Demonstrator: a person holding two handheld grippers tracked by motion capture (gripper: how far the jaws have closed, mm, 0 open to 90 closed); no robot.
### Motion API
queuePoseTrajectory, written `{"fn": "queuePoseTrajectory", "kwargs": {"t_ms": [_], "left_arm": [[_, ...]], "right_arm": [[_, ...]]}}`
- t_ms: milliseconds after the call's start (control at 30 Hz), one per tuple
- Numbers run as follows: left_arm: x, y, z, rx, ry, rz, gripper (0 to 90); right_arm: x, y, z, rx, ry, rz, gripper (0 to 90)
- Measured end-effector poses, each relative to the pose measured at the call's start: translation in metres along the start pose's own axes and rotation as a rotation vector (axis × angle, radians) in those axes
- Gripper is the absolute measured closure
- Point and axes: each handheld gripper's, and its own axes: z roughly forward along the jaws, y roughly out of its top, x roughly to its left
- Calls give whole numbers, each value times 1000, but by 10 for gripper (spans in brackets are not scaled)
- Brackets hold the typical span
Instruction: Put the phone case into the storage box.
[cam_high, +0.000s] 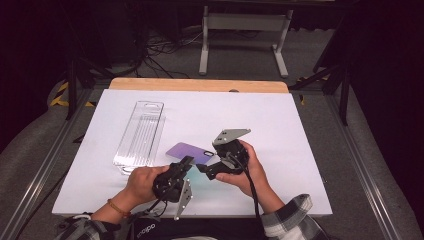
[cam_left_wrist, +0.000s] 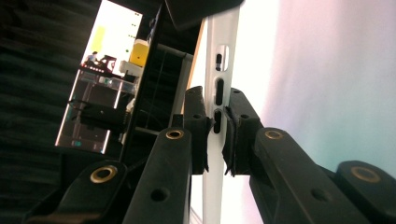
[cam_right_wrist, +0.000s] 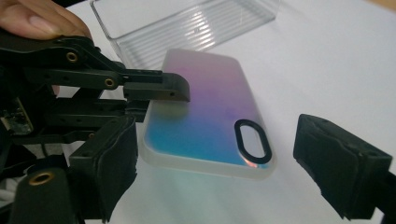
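A: Nearest the lens, black jaws of the left tool (cam_left_wrist: 216, 133) pinching the pale side edge of the iridescent purple-to-blue plastic phone case (cam_left_wrist: 223, 70), right at its button slots.

B: And from above?

A: Low on the white bench (cam_high: 300, 150), phone case (cam_high: 189, 151) near the middle front edge, left tool (cam_high: 189, 161) gripping its near end. Clear ribbed plastic tray (cam_high: 140, 132) just beyond, to the left.

B: Right tool?

A: Right tool (cam_right_wrist: 215, 154) spread wide, nothing between the jaws, pointing at the case (cam_right_wrist: 205, 116) from the right. Case's long axis running away toward the tray (cam_right_wrist: 187, 23), camera cut-out end closest to the open jaws. Judged: free end lies straight ahead of the right tool, so that hand is better placed for the next grasp.
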Motion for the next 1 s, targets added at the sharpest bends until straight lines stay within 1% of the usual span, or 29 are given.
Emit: {"fn": "queuePoseTrajectory", "kwargs": {"t_ms": [33, 100, 133, 167, 200, 233, 267, 333, 367, 400, 433, 467, 533, 600, 633, 700, 733, 800, 833, 900, 933, 1000], "left_arm": [[1, -1, -1, 1, -12, -29, 813], [6, -2, -2, -21, -28, -74, 813], [8, -2, -3, -17, -30, -79, 813], [9, -2, -3, -15, -31, -94, 814], [10, -2, -3, -37, -37, -109, 813], [10, -2, -3, -45, -40, -119, 813], [11, -3, -3, -39, -41, -119, 813], [14, -3, -5, -27, -50, -110, 814], [13, -3, -5, -30, -52, -135, 814], [15, -3, -5, -29, -57, -121, 814], [15, -3, -5, -30, -60, -127, 814], [17, -4, -5, -21, -66, -132, 814], [18, -5, -5, -30, -76, -160, 814], [21, -7, -5, -33, -81, -180, 814], [22, -7, -5, -35, -83, -194, 814], [24, -8, -5, -44, -83, -207, 814], [24, -8, -5, -44, -83, -207, 813], [25, -10, -5, -49, -93, -236, 814], [27, -10, -5, -56, -98, -244, 814], [29, -12, -5, -66, -114, -283, 813], [30, -13, -6, -66, -119, -294, 813], [33, -15, -6, -78, -128, -326, 813]], "right_arm": [[0, 0, -2, -9, -11, -10, 148], [1, -1, -7, -42, -27, -27, 148], [1, -1, -10, -54, -37, -38, 148], [2, -2, -13, -64, -47, -49, 149], [2, -2, -14, -75, -49, -58, 149], [2, -3, -17, -92, -50, -69, 149], [2, -4, -19, -100, -51, -78, 149], [4, -5, -23, -123, -66, -97, 150], [4, -6, -24, -127, -70, -108, 153], [5, -7, -24, -126, -79, -119, 154], [6, -8, -25, -126, -99, -138, 154], [6, -9, -25, -129, -108, -147, 155], [7, -12, -25, -140, -137, -172, 156], [8, -15, -26, -157, -146, -188, 158], [8, -16, -26, -162, -160, -199, 155], [8, -18, -26, -169, -178, -214, 151], [8, -20, -25, -169, -187, -208, 141], [7, -21, -24, -169, -193, -201, 139], [7, -22, -24, -170, -199, -198, 130], [6, -25, -24, -184, -196, -194, 124], [6, -26, -24, -184, -202, -190, 119], [6, -28, -24, -190, -217, -201, 116]]}}
